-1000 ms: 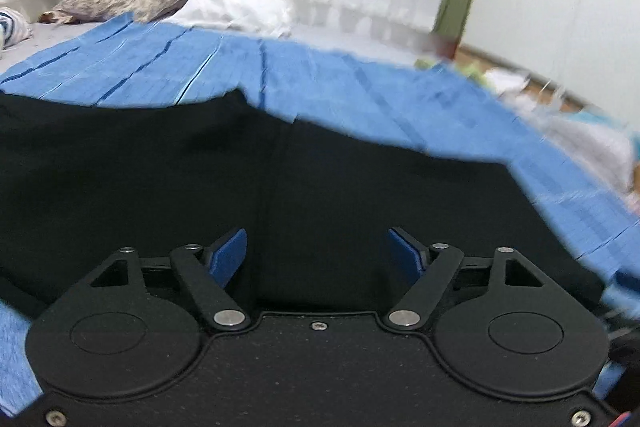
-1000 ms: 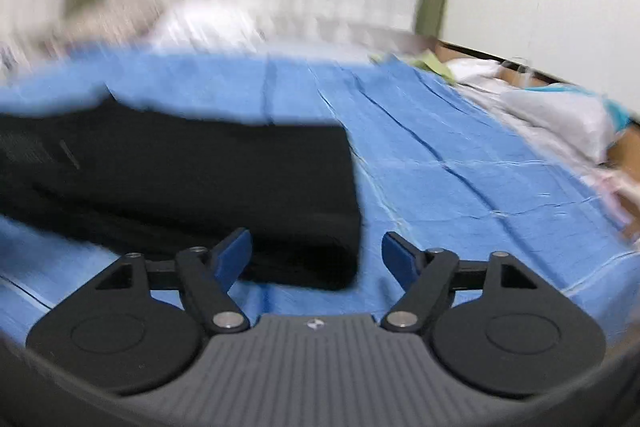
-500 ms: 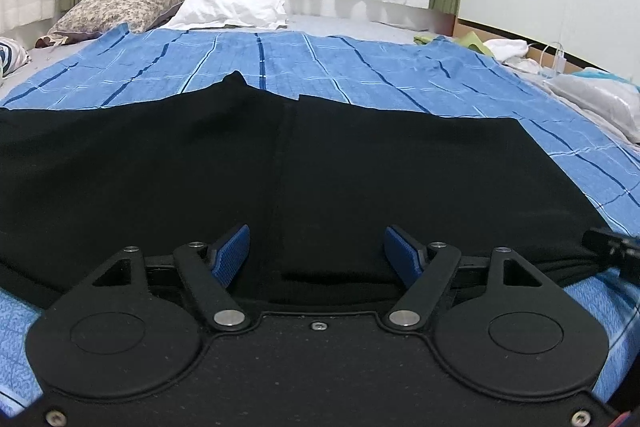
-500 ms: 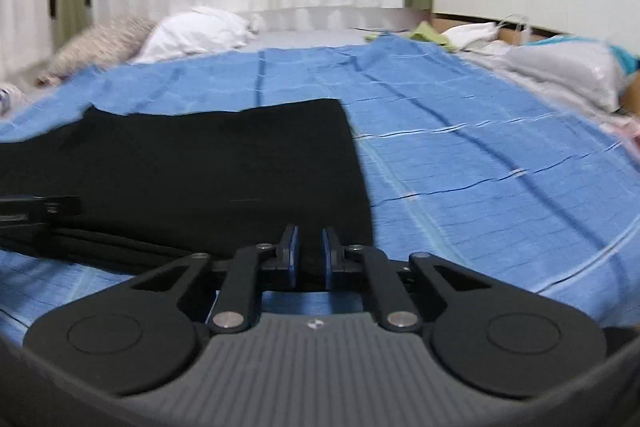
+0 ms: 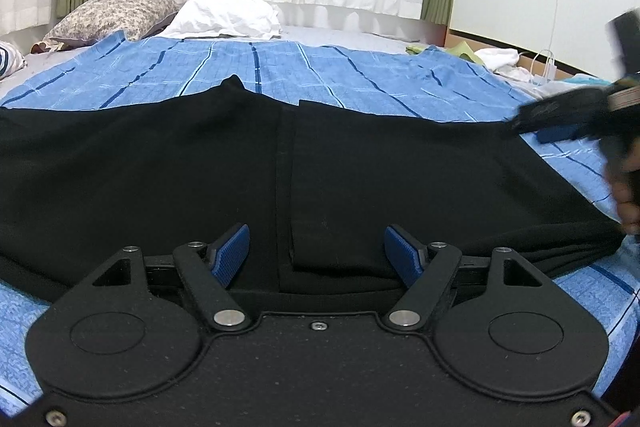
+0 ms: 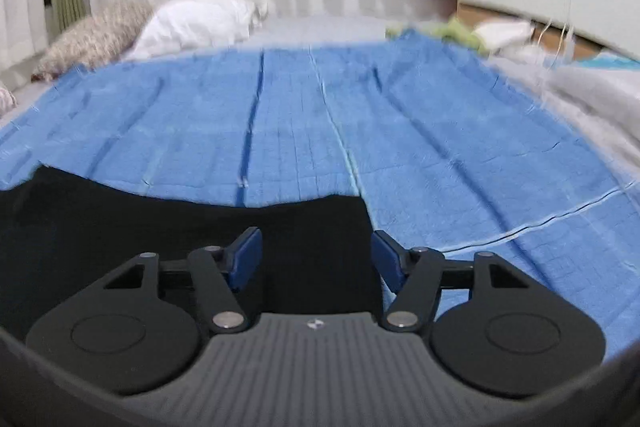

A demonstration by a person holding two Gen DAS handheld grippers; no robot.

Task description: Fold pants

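Black pants (image 5: 200,163) lie flat across a blue striped blanket (image 5: 320,67), one layer folded over the right half. My left gripper (image 5: 318,251) is open above the pants' near edge, its blue pads wide apart and pressing nothing. In the right wrist view my right gripper (image 6: 316,259) hovers over the pants' right end (image 6: 120,227). Its jaws are opening, with the cloth lying below them and not pinched. The left wrist view shows the right gripper (image 5: 560,123) blurred by the pants' far right corner, a hand (image 5: 628,187) behind it.
A white pillow (image 5: 228,13) and a patterned pillow (image 5: 116,11) lie at the head of the bed under white curtains. Loose cloths and a cable (image 5: 504,57) sit off the blanket's right side. Bare blue blanket (image 6: 440,147) stretches beyond the pants.
The right gripper was shut at the pants' near right edge half a second ago; now its jaws are apart and it has swung toward the far right corner. The left gripper stayed put.
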